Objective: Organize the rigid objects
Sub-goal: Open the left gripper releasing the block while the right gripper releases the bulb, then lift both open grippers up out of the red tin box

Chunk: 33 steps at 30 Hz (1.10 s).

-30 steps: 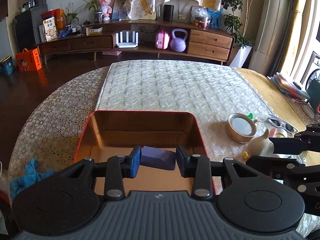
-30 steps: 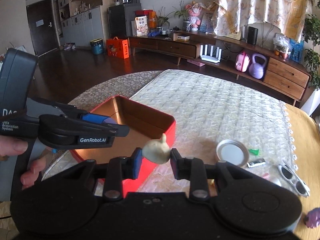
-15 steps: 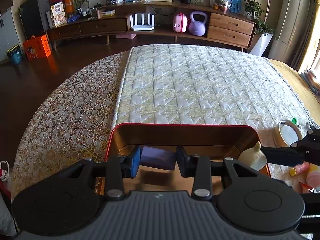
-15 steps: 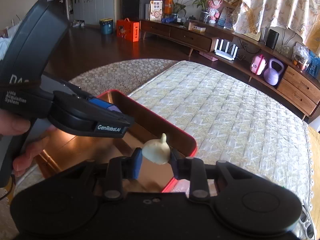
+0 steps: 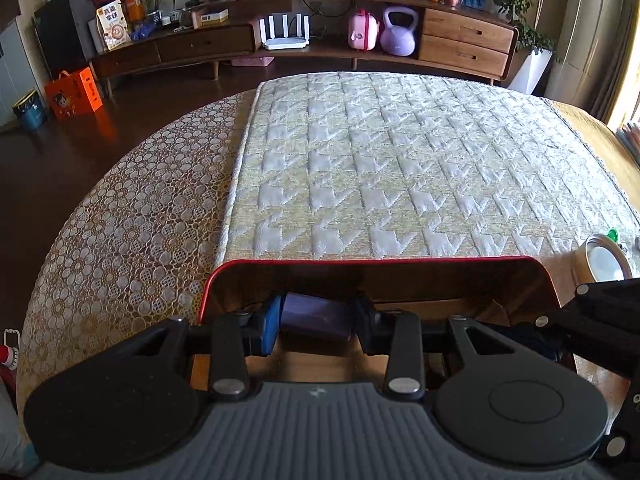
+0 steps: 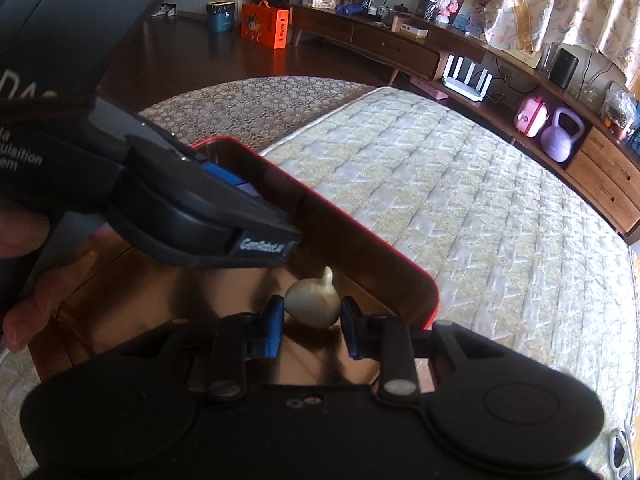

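Note:
A red box (image 5: 376, 261) with a shiny gold inside stands on the quilted mat; it also shows in the right wrist view (image 6: 352, 236). My left gripper (image 5: 316, 322) is shut on a purple block (image 5: 316, 315) and holds it low inside the box near the far wall. My right gripper (image 6: 312, 318) is shut on a cream garlic-shaped object (image 6: 313, 307) and holds it inside the box, just right of the left gripper (image 6: 224, 216). The right gripper's arm (image 5: 600, 316) crosses the box's right side in the left wrist view.
A round tin lid (image 5: 604, 258) and a small green piece (image 5: 613, 234) lie right of the box. Sunglasses (image 6: 622, 450) lie at the mat's right edge. A lace cloth (image 5: 128, 232) covers the table to the left. A wooden sideboard (image 5: 304, 36) stands beyond.
Both grippers have moved forward and down into the red box with their objects still held. The right gripper has carried the cream object from beside the box to over its inside.

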Each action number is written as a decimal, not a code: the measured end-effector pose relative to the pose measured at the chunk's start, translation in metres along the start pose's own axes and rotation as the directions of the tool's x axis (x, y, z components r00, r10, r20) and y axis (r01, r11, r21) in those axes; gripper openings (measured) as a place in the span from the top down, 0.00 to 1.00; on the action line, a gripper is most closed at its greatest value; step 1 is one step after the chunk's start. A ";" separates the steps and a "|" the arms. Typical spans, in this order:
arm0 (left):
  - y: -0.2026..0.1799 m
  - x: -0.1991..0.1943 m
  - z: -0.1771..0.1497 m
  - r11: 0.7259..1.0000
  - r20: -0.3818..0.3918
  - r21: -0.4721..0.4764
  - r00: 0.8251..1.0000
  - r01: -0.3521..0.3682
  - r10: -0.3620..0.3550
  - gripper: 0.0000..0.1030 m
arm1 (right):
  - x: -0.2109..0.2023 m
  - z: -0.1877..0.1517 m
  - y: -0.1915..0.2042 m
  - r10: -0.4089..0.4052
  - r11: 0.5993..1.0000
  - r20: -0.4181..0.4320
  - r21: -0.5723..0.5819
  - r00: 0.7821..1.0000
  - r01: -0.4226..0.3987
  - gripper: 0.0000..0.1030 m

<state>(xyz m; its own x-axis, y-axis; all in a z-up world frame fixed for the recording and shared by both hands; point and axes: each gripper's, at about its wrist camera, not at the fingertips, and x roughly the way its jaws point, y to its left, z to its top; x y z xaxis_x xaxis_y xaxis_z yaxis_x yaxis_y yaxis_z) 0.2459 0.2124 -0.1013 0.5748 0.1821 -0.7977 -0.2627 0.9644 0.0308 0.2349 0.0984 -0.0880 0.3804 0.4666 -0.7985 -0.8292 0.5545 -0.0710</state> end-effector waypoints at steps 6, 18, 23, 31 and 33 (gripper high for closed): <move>-0.004 0.001 -0.001 0.999 -0.004 0.022 1.000 -0.023 0.024 0.63 | -0.002 -0.003 0.004 0.006 1.000 -0.002 -0.005 1.000 -0.006 0.68; 0.003 -0.013 -0.001 0.999 0.009 -0.033 1.000 -0.002 0.002 0.42 | -0.033 -0.015 0.005 0.028 0.999 0.037 0.023 0.999 -0.029 0.57; 0.005 -0.028 -0.006 0.999 0.023 -0.039 1.000 -0.002 0.003 0.42 | -0.053 -0.018 0.003 0.051 0.997 0.065 0.060 0.997 -0.055 0.53; 0.000 -0.059 -0.013 0.999 0.066 -0.047 0.998 0.004 0.000 0.42 | -0.089 -0.024 -0.003 0.073 0.988 0.109 0.130 0.991 -0.087 0.46; -0.004 -0.069 -0.015 0.999 0.088 -0.034 0.996 0.002 0.001 0.42 | -0.097 -0.026 -0.005 0.071 0.986 0.120 0.140 0.990 -0.087 0.44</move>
<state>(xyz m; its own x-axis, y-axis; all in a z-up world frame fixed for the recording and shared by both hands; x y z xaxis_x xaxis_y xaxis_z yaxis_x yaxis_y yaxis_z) 0.1956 0.1934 -0.0557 0.6408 0.1989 -0.7415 -0.2873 0.9578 0.0086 0.1920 0.0324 -0.0253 0.3671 0.5837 -0.7242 -0.7935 0.6028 0.0837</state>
